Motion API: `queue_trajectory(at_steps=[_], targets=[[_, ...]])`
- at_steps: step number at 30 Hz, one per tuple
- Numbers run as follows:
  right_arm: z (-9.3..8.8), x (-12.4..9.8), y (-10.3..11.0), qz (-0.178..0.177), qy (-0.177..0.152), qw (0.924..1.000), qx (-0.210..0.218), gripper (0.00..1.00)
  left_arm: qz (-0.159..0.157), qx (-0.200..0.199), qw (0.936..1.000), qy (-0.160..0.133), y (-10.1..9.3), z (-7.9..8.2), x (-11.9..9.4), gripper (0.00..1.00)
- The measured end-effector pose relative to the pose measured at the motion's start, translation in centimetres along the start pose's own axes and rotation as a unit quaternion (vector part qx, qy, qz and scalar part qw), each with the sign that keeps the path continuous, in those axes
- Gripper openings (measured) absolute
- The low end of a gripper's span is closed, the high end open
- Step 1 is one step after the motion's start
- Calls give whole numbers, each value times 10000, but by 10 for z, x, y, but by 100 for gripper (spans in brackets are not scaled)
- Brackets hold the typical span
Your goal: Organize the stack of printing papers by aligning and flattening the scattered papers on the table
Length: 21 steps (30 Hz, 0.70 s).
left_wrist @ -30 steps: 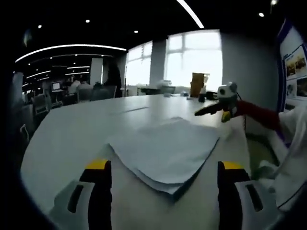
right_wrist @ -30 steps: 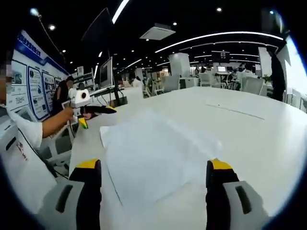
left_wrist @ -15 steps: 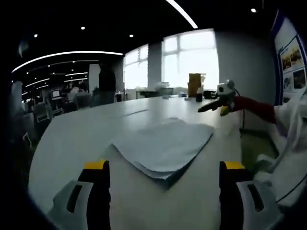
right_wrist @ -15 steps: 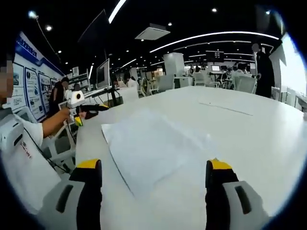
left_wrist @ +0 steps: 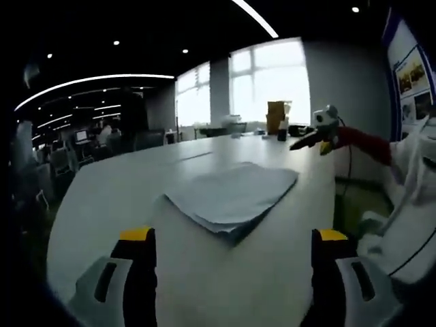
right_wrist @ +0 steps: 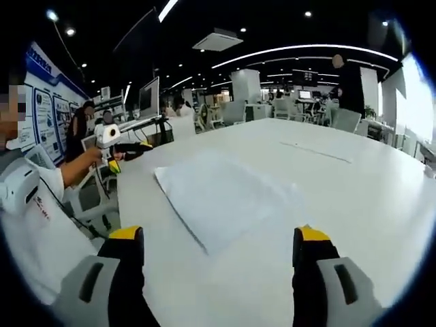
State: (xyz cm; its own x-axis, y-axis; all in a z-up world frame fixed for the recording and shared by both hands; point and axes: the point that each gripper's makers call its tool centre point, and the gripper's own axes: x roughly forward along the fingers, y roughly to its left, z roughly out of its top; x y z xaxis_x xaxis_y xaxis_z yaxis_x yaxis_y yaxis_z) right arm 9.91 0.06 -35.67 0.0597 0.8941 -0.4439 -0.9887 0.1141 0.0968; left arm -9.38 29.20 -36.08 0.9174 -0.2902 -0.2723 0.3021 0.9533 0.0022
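White table [left_wrist: 102, 197] stretching ahead, paper stack [left_wrist: 231, 197] lying beyond both tongs, left gripper [left_wrist: 231, 272] and right gripper [right_wrist: 218, 272] gaping wide (fingertips cut off), sheet edges blurring together.

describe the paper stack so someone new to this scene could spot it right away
Start at the big white table that runs toward the bright windows. The paper stack lies flat on it, ahead of both open tongs, which are off it. It is a low pile of pale sheets with edges slightly fanned out, the only loose thing on this near stretch of tabletop.
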Motion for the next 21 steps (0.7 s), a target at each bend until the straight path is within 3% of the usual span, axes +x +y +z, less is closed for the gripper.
queue_trajectory(at_steps=[5, 15, 21], targets=[[-2, -11, 2, -125, 41, 9999, 38, 86, -125, 40, 9999, 20, -6, -4, -9, 97], [-2, -21, 10, -301, 45, 9995, 64, 90, -53, 49, 10000, -8, -8, -3, -17, 97], [-9, -26, 11, -312, 137, 9993, 159, 90, -56, 152, 9998, 126, -9, -10, -20, 97]])
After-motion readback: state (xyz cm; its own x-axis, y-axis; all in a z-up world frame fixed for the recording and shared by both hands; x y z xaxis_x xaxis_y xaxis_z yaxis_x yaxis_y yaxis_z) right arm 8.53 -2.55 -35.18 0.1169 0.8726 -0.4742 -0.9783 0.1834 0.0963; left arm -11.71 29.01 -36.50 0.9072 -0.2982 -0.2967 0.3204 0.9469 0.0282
